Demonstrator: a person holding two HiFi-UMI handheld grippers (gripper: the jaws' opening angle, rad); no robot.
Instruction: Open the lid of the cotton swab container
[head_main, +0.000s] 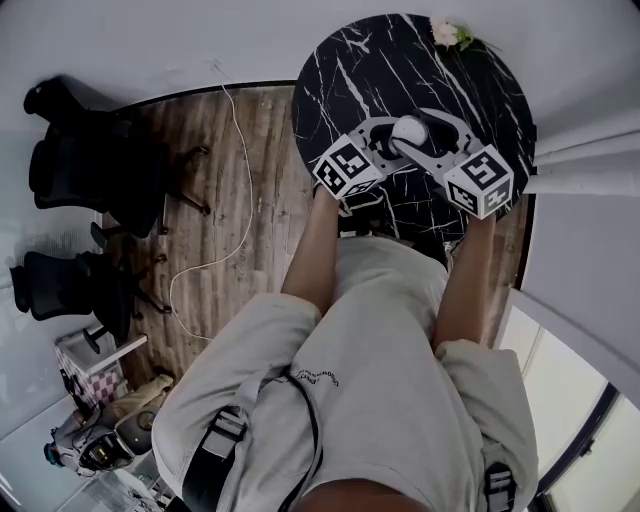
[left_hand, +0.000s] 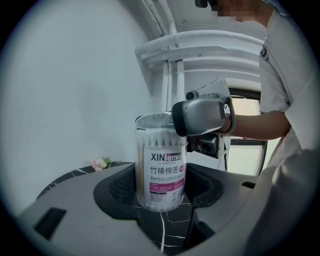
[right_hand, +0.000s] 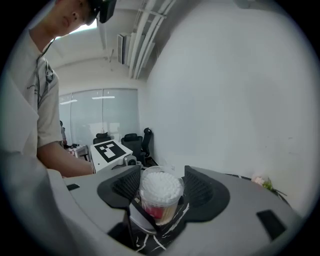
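The cotton swab container (left_hand: 160, 170) is standing upright on the round black marble table (head_main: 370, 70), between the two grippers; the left gripper (head_main: 383, 140) is gripping its lower body, its jaws pressing on either side of the labelled wall; the right gripper (head_main: 432, 143) is reaching in from the opposite side, its jaws closing around the clear lid (right_hand: 161, 189), which is sitting on top over the white swab tips; a small pink flower sprig (head_main: 447, 33) is lying at the table's far edge.
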